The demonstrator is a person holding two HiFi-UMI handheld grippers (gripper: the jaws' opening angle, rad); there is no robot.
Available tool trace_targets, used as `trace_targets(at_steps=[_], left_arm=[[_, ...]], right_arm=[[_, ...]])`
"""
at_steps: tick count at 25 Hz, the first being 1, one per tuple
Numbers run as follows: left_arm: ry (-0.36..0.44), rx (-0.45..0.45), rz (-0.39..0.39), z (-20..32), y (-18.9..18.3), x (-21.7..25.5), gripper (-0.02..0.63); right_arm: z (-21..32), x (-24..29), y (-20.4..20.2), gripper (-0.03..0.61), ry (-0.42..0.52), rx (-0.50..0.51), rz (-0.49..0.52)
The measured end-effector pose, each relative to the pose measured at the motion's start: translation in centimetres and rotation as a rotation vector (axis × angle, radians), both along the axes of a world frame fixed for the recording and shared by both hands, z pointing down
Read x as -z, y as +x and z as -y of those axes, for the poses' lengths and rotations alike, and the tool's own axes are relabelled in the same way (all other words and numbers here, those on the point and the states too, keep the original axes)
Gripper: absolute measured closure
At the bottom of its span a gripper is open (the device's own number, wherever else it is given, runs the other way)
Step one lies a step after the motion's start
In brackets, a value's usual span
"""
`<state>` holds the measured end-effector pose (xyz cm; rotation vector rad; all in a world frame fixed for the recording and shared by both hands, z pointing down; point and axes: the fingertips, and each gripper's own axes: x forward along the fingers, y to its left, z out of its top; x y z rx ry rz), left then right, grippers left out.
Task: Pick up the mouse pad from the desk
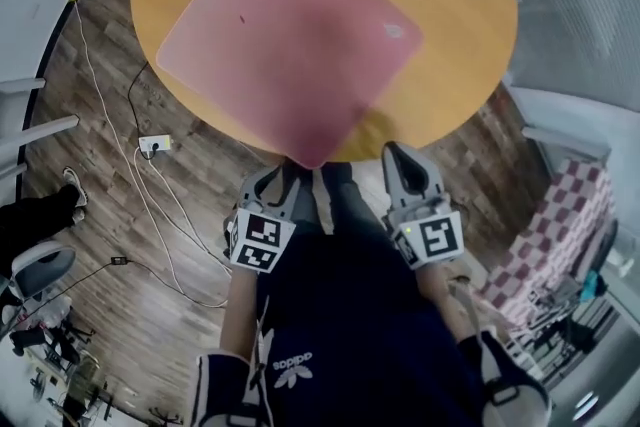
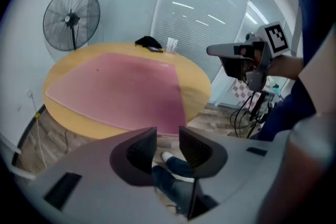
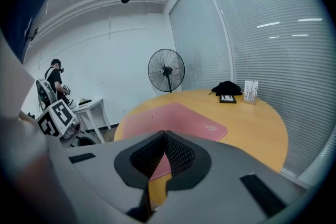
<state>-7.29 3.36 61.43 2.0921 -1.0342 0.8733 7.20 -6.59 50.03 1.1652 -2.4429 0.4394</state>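
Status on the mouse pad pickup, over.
Both short of table: left gripper open, empty; right gripper shut, empty. Pink mouse pad flat on table, near corner overhanging. Nothing in the way.

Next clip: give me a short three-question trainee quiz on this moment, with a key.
1. True or false: the left gripper is gripping the mouse pad.
2. Which gripper has its jaws together? A: left gripper. B: right gripper.
3. Fill in: beyond the table stands a floor ____.
Key: 1 false, its jaws stand apart, short of the pad; 2 B; 3 fan.
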Motion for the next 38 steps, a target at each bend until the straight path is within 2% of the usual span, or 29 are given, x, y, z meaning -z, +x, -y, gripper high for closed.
trace_targets(at_steps=[3, 5, 10, 22, 26, 31, 34, 38], left_arm=[[-0.125, 0.043, -0.134, -1.0, 1.5, -1.5, 0.488], [-0.200, 0.076, -0.210, -1.3, 2.6, -2.5, 0.485], [-0.306, 0.118, -0.315, -1.2, 3.9, -4.3, 0.476], [-0.402, 0.162, -0.380, -0.4, 4.6, -5.1, 0.476], [-0.425, 0.199, -0.460, -0.2, 4.5, -4.0, 0.476], [-0.452, 0.167, -0.418, -1.2, 4.8, -5.0, 0.476], [-0.470, 0.179, -0.455, -1.5, 5.3, -5.3, 0.476], [-0.470, 0.238, -0.519, -0.8, 5.3, -5.4, 0.476]], right_arm=[[-0.7, -1.1, 0.0, 0.574, -0.032, 0.012, -0.012], [-1.0, -1.5, -0.5, 0.574, -0.066, 0.003, 0.018], [-1.1, -2.1, -1.4, 0.574, -0.096, 0.000, 0.029], [-0.1, -2.5, -0.7, 0.574, -0.107, -0.004, 0.022], [0.1, -2.5, -0.7, 0.574, -0.103, 0.002, 0.024], [0.2, -2.3, -1.0, 0.574, -0.104, 0.008, 0.026], [0.2, -2.2, -1.1, 0.574, -0.102, 0.011, 0.025], [0.2, -2.3, -1.1, 0.574, -0.105, 0.015, 0.022]])
